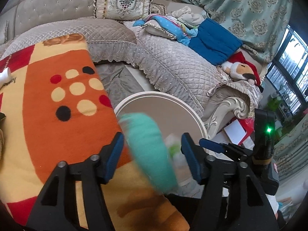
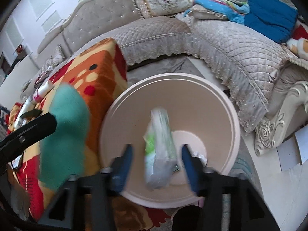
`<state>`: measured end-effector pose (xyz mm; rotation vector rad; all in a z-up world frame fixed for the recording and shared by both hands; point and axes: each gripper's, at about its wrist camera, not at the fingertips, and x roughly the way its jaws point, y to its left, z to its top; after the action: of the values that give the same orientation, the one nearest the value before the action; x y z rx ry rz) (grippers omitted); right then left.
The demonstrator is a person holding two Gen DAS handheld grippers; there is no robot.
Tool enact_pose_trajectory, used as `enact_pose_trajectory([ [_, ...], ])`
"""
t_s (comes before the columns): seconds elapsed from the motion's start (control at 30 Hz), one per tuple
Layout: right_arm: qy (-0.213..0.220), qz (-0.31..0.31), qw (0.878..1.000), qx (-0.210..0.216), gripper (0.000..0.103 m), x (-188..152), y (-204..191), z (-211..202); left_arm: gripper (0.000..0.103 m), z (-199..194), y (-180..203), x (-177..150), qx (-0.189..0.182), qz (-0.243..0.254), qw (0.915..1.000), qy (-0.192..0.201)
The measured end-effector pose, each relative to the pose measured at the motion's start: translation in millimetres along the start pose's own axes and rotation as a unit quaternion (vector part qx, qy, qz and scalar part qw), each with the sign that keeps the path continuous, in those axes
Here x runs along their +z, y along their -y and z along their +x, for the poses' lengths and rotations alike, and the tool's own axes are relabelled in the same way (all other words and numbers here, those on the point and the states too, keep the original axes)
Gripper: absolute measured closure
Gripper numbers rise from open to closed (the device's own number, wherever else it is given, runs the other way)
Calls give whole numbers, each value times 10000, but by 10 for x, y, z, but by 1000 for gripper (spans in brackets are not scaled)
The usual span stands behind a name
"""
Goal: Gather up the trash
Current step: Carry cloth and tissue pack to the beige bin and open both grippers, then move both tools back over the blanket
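Observation:
A round beige bin (image 2: 233, 119) stands on the floor beside the blanket-covered table. My right gripper (image 2: 156, 154) is open above it. A blurred clear and green plastic wrapper (image 2: 161, 144) hangs loose between its blue pads (image 2: 127, 156), with a gap on each side. My left gripper (image 1: 152, 146) is open over the bin's rim (image 1: 159, 95). A blurred teal spongy piece (image 1: 148, 146) lies between its pads (image 1: 117, 148), not squeezed. That teal piece (image 2: 65, 125) also shows at the left of the right wrist view. Crumpled white paper (image 2: 200, 155) lies in the bin.
An orange, red and yellow spotted blanket (image 1: 57, 96) covers the table on the left, with small bottles (image 2: 42, 92) on it. A quilted grey sofa (image 1: 182, 67) curves behind the bin, holding cushions, blue bedding (image 1: 213, 44) and a plush toy (image 1: 238, 70). White boxes (image 1: 236, 132) lie on the floor.

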<state>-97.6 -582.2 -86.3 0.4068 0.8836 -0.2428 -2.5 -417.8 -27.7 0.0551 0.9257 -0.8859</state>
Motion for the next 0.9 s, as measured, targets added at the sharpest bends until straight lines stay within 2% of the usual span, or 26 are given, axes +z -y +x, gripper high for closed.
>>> enact_pose_trajectory([
  [0.17,-13,61,10000,-49,46,-19,36,-12,40,-71,0,-19,78,60,9999,42],
  [0.4,-19,-49,10000,1,46,-69,-64,-62,40,-273,-89,-117,378,53,9991,172],
  [0.73,199,-363,9991,92,46,-92,-445,-277,40,-636,-339,-297,812,-162,9959,366],
  [0.9,269,-586,9977,212,42,-92,-733,-348,40,-831,-515,-425,1063,-262,9930,450],
])
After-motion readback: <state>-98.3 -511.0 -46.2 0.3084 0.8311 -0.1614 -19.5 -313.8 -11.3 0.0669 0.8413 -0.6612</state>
